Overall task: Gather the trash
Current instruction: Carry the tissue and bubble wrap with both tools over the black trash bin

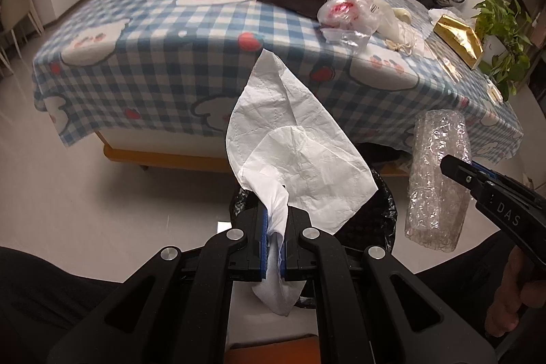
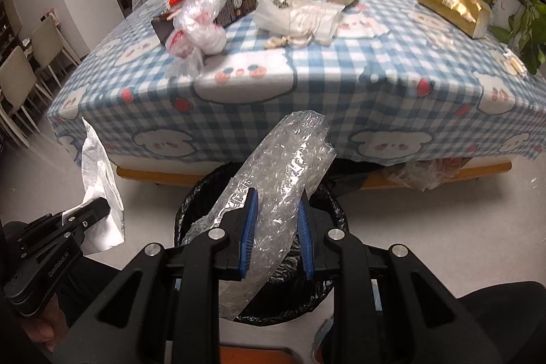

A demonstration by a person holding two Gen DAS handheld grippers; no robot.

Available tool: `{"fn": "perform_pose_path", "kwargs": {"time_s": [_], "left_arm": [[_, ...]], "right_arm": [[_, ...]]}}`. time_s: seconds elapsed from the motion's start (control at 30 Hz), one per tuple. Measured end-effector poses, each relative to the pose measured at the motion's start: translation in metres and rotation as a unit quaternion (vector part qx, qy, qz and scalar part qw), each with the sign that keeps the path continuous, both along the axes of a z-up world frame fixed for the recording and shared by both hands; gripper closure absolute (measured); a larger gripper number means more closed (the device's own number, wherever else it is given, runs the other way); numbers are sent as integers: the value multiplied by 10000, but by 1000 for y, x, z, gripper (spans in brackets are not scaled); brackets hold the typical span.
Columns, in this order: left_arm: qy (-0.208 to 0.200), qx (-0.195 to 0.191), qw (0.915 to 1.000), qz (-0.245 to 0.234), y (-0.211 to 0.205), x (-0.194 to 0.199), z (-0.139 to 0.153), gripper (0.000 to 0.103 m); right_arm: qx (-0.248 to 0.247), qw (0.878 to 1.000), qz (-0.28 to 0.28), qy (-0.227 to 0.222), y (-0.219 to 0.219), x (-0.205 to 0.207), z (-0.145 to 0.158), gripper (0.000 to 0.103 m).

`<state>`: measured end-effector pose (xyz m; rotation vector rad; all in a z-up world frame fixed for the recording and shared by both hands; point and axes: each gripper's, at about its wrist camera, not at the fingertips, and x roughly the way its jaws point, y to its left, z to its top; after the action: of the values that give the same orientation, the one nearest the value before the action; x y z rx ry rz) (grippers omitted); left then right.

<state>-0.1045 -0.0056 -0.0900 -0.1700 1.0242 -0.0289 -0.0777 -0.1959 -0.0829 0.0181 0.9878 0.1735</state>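
Our left tongs (image 1: 273,248) pinch a white tissue (image 1: 290,142); our right tongs (image 2: 277,227) clamp bubble wrap (image 2: 279,179), the bin (image 2: 191,210) just beneath both.

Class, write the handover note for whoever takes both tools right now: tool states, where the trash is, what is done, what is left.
Left tool: shut on a white tissue, above the black-lined bin.
Right tool: shut on a bubble wrap roll, over the bin mouth.
Done: both pieces lifted off the table.
Left: drop both in; then fetch the clear plastic bag, brown box, white bag and gold packet from the checked tablecloth.
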Motion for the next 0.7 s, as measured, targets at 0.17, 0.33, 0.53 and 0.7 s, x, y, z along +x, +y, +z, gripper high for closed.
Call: {"fn": "perform_pose_path", "kwargs": {"time_s": [0.17,0.33,0.53,0.7], "left_arm": [[74,13,10000,32,3,3,-11,100],[150,51,9999,36,5,7,-24,100],[290,75,9995,83,10,17,-48,100],[348,86,9993,74,16,22,-64,100]], "right_arm": [[8,9999,39,140,5,5,-14,81],[-18,9995,99,311,8,10,-32,81],[-151,9985,123,503,11,21,-59,81],[-250,9972,162,686,17,29,-83,81]]}}
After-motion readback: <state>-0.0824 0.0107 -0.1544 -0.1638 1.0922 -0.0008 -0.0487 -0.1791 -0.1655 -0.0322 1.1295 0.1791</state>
